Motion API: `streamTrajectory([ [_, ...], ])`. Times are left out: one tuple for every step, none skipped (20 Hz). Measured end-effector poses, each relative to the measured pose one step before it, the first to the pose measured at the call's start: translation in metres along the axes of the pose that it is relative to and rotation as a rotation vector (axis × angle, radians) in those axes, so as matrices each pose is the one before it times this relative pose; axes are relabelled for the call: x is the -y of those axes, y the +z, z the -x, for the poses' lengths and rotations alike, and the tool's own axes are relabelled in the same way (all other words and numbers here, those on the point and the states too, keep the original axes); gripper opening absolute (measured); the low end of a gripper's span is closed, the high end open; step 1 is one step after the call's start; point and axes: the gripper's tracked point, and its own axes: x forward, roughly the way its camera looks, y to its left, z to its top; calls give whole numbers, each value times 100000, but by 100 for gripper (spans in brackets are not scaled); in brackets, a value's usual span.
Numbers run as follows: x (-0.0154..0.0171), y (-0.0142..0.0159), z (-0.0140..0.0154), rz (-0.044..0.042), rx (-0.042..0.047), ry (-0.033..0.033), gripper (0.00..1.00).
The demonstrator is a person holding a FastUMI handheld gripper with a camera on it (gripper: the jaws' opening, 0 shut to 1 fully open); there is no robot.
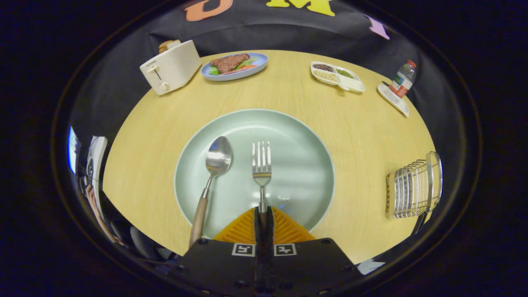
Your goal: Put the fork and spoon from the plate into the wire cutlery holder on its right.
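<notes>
The gripper [263, 214] is clenched on the handle of the fork [261, 165], both fingers pressed against it, with the tines pointing out over the middle of the pale green plate [305, 136]. Whether the fork is lifted clear of the plate or touching it, I cannot tell. The spoon [216, 159] lies on the same plate just left of the fork, its wooden handle reaching over the plate's near rim. The wire cutlery holder [412, 189] stands well to the right of the plate on the wooden table [363, 123]. The fork step looks to be in hand; next it likely needs raising, carrying right of the plate, and lowering into the holder's open top.
</notes>
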Motion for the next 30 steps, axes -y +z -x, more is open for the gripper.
streamTrajectory([
  [39,66,539,-601,968,577,2],
  [123,133,594,-23,845,420,2],
  [340,64,653,-46,819,20,2],
  [274,111,670,-141,885,1,2],
  [411,40,635,-150,876,36,2],
  [479,101,742,-247,839,120,2],
  [479,118,697,-832,1186,124,2],
  [681,148,646,-544,1014,-89,2],
  [689,86,756,-725,1027,-44,2],
  [851,102,674,-1063,860,-205,2],
  [937,66,691,-1105,714,-609,2],
  [1130,121,799,-611,564,-1093,2],
  [1224,147,832,-1023,935,-1267,2],
  [1274,253,879,-564,1188,-1357,2],
  [1347,298,890,-841,1408,-1416,2],
  [1323,371,901,-808,1555,-1296,2],
  [1305,129,789,-351,1317,-1360,2],
  [1363,134,628,-592,1435,-1368,2],
  [1301,85,611,-793,832,-1063,2],
  [1212,42,376,-1332,243,-776,2],
  [917,-71,225,-1058,139,-223,2],
  [860,-91,-20,-1019,-452,-303,2],
  [1080,14,-36,-947,-755,-190,2],
  [842,-46,-195,-1515,-878,-207,2],
  [725,-183,-268,-713,-1143,-275,2],
  [657,-75,-131,-155,-826,-265,2],
  [586,91,-258,-301,-635,-501,2],
  [341,97,-297,200,-218,-190,2],
  [220,-157,-257,341,-781,101,2],
  [179,-79,-280,55,-1272,214,2],
])
